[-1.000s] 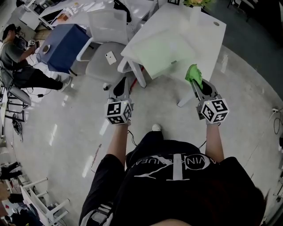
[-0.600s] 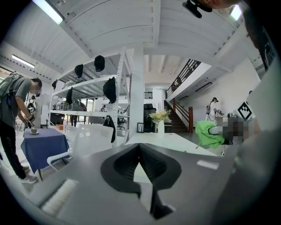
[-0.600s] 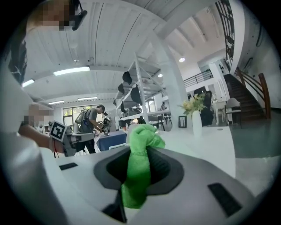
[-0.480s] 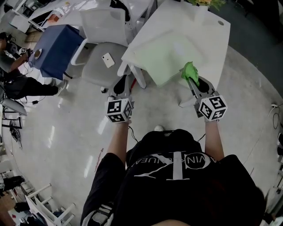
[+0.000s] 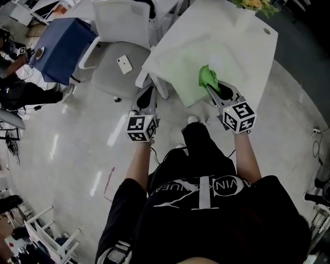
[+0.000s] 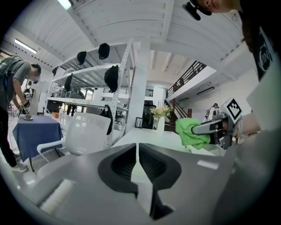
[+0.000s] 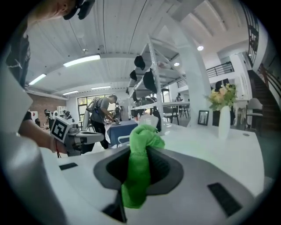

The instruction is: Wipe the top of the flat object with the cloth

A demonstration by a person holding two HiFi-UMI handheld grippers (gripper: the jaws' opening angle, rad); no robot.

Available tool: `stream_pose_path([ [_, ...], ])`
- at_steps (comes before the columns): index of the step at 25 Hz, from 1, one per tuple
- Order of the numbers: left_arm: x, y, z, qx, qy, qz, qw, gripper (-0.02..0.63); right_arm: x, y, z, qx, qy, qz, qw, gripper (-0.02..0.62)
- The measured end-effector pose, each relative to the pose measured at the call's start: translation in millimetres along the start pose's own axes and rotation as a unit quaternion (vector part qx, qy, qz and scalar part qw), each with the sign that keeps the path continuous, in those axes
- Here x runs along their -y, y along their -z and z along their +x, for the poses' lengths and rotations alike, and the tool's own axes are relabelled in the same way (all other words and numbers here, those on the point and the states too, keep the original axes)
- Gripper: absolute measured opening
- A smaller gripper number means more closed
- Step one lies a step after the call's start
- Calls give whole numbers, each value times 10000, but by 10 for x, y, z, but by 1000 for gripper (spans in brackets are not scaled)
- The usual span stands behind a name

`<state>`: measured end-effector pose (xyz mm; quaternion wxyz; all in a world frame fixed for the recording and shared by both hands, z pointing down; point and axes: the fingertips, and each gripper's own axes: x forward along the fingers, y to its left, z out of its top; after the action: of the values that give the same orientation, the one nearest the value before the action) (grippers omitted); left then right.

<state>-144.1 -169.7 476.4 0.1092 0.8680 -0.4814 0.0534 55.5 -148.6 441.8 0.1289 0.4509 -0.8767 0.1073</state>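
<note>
White bench [image 5: 250, 49] carries the pale green flat object [image 5: 185, 62]; over its near edge hangs the green cloth [image 5: 208, 77], clamped in the closed right gripper [image 5: 210, 87]. Soft and light, it will likely bunch, so press it flat. Left gripper [image 5: 146, 101], closed and empty, hovers off the bench corner beside a chair [image 5: 111, 72] bearing a phone [image 5: 124, 64]; flowers [image 5: 253, 4] stand well clear

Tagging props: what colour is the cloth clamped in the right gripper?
Bright green, a soft crumpled fabric cloth; shows best in the right gripper view.
</note>
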Motion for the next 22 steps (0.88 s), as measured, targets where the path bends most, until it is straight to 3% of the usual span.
stream_pose_path([
  [3, 4, 132, 176, -200, 55, -112, 9997, 35, 25, -11, 293, -138, -306, -97, 9994, 72],
  [5, 13, 221, 304, -351, 46, -327, 9988, 156, 26, -8, 483, -292, -546, -207, 9979, 72],
  [7, -8, 320, 447, -489, 12, -603, 9970, 193, 19, 9, 701, -469, -755, -331, 9955, 72],
  [16, 25, 642, 786, -794, 108, -1205, 9895, 215, -278, -40, 1500, -871, -1484, -643, 9830, 72],
  [22, 32, 660, 863, -793, 71, -1319, 9881, 214, -432, 25, 1842, -1281, -1754, -807, 9728, 72],
])
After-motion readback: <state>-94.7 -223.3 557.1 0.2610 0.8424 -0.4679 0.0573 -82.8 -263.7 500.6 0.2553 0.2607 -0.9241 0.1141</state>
